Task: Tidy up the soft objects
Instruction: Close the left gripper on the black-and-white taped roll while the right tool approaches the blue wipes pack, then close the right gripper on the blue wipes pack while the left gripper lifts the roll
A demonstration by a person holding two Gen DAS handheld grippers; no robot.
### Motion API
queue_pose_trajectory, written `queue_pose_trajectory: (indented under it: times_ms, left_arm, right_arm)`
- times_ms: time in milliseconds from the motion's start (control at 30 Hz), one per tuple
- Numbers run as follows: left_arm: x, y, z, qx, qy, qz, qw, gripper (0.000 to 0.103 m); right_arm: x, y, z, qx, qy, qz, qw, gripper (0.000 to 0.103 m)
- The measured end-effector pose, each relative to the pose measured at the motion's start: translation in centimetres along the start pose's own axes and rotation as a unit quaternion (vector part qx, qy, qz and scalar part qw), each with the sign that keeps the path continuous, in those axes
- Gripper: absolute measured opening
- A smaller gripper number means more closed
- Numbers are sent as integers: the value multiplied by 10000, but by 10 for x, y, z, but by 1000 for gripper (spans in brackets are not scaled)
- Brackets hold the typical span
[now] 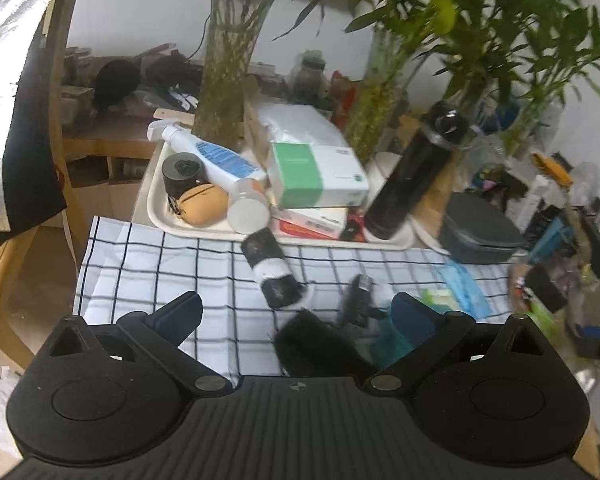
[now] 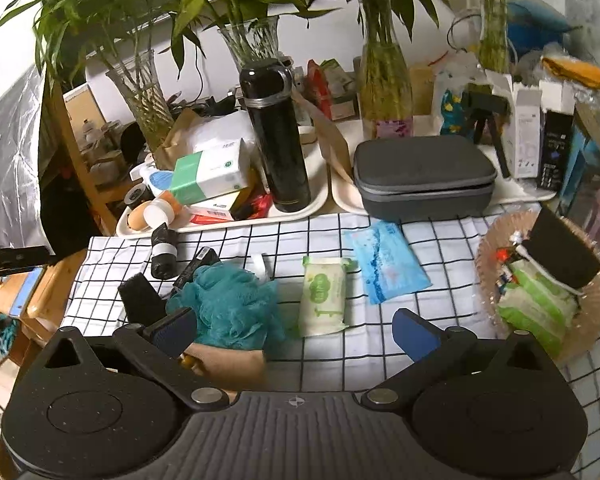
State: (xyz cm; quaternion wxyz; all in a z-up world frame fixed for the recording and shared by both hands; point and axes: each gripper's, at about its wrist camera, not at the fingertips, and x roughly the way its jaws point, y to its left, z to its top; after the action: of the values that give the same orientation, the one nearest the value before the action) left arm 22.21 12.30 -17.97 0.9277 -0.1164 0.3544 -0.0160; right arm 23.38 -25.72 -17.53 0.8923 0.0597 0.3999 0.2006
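**Grippers spread above the cloth, next soft item not yet taken**

Sorting seems to be partly done. In the right wrist view a woven basket (image 2: 486,264) at the right edge of the bench already holds a green-and-white soft pack (image 2: 536,308) and a black foam block (image 2: 564,248). Several soft things remain on the checked cloth (image 2: 440,248): a teal mesh bath sponge (image 2: 228,300), a white-and-green tissue pack (image 2: 324,296) just beside it, and a blue wipes pack (image 2: 388,264) a little further back. A black sponge (image 2: 140,298) lies left of the teal one, touching it or nearly so.

The right hand-held gripper (image 2: 296,328) is spread wide and holds nothing; the tissue pack lies just ahead, between its fingers. The left hand-held gripper (image 1: 296,312) is also spread and empty, with the black sponge (image 1: 320,344) and part of the teal one (image 1: 388,340) close in front; this view is blurred.

I judge the step in hand to be choosing and approaching the next item. The tissue pack looks the easiest target for the right gripper: descend, close on its narrow sides, then carry it to the basket, where free room is small.
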Motion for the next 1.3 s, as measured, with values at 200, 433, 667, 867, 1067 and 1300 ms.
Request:
queue_pose_trajectory:
  times_ms: [200,433,667,867,1067,1300]
  left_arm:
    - [46,10,10,12,30,59,10000,103]
    - [105,18,9,-130,336,-42,9993,87]
    - [149,25,7,-400,702,-119,9967,76]
    - [176,35,1,-761,1006,-213,9918,61]
    - [182,30,0,-676,1066,-111,9919,44]
    - [142,28,1,-613,653,63,9960,43]
  right_arm:
    - [14,-9,-4,84,9,143,9999,103]
    - [25,-21,1,-124,-20,-128,9998,103]
    - [33,-40,2,220,-77,0,9997,103]
    - [37,-38,0,161,-90,-99,9998,103]
    - [39,-40,-1,74,-112,-279,9995,103]
    - [42,-50,-1,258,-145,-404,9987,103]
